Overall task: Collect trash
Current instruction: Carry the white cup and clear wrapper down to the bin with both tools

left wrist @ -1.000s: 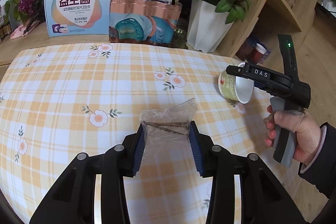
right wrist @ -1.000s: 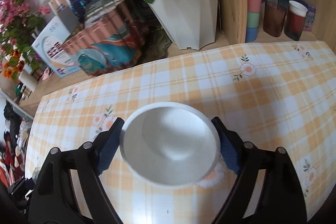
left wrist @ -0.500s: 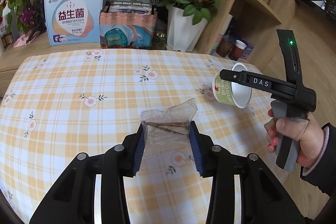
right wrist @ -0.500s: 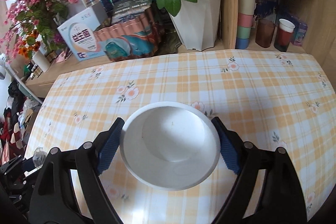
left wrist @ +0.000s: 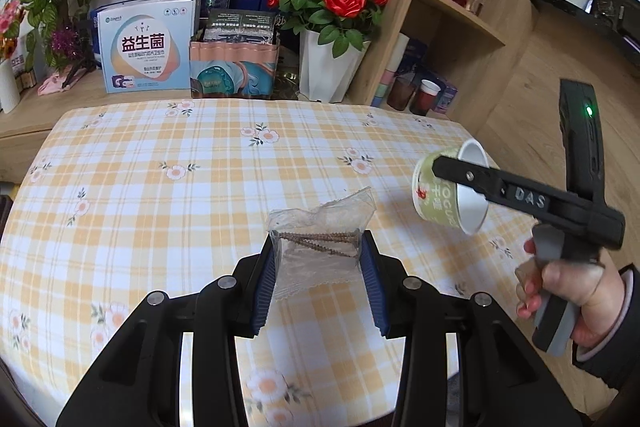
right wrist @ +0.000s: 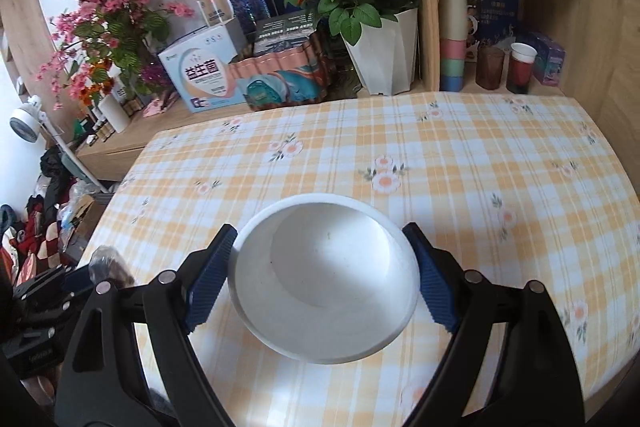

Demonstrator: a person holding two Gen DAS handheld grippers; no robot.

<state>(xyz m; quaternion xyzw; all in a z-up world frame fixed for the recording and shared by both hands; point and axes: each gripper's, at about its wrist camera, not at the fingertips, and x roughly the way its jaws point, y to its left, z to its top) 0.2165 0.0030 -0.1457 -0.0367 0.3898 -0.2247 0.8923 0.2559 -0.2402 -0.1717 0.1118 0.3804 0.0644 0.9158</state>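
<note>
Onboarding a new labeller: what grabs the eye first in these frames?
Front and centre of each wrist view is held trash: the left gripper clamps a crumpled clear plastic bag above the yellow plaid floral tablecloth, and the right gripper grips an empty white paper yogurt cup. Behind the table, red roses in a white faceted pot stand out.

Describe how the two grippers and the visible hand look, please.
Both grippers, left and right, are black plastic with ribbed blue pads and silver screws. The right has white "DAS" lettering, a green light, a grey handle. The hand is bare, with a dark sleeve.
</note>
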